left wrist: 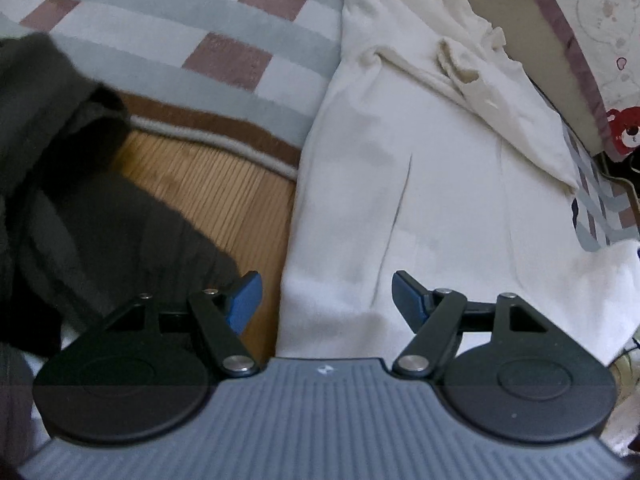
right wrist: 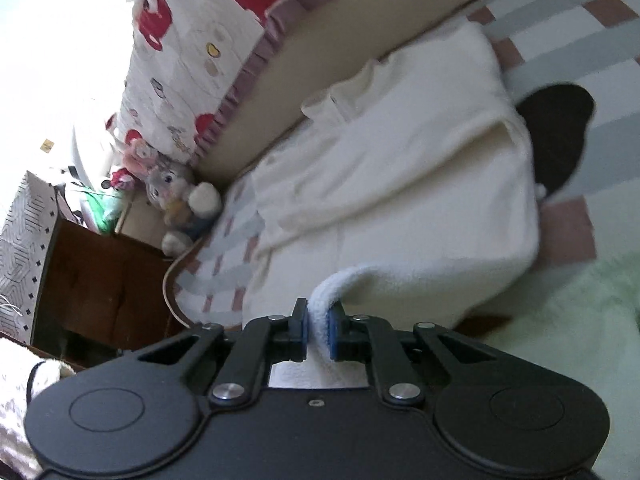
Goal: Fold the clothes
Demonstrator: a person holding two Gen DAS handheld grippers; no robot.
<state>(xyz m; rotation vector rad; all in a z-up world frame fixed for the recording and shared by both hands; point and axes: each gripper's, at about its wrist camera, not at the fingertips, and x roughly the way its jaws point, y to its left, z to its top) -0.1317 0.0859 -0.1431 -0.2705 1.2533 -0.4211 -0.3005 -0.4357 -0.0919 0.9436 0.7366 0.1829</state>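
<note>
A white fleece garment (left wrist: 404, 184) lies spread on a striped rug, its collar toward the bed. My left gripper (left wrist: 326, 300) hangs open just above its near hem, one blue pad (left wrist: 244, 300) over the wooden floor, the other over the white cloth, nothing between them. In the right wrist view the same white garment (right wrist: 400, 168) stretches away, and my right gripper (right wrist: 319, 330) is shut on a raised fold of its near edge, the cloth pinched between the blue pads. A dark garment (left wrist: 60, 184) lies crumpled at the left.
The striped rug (left wrist: 180, 32) has grey and pink squares, and bare wooden floor (left wrist: 224, 188) shows beside it. A bed edge with a red-print quilt (right wrist: 208, 40) runs along the far side. Stuffed toys (right wrist: 180, 200) and a brown cabinet (right wrist: 104, 280) stand nearby. A pale green cloth (right wrist: 580, 328) lies at right.
</note>
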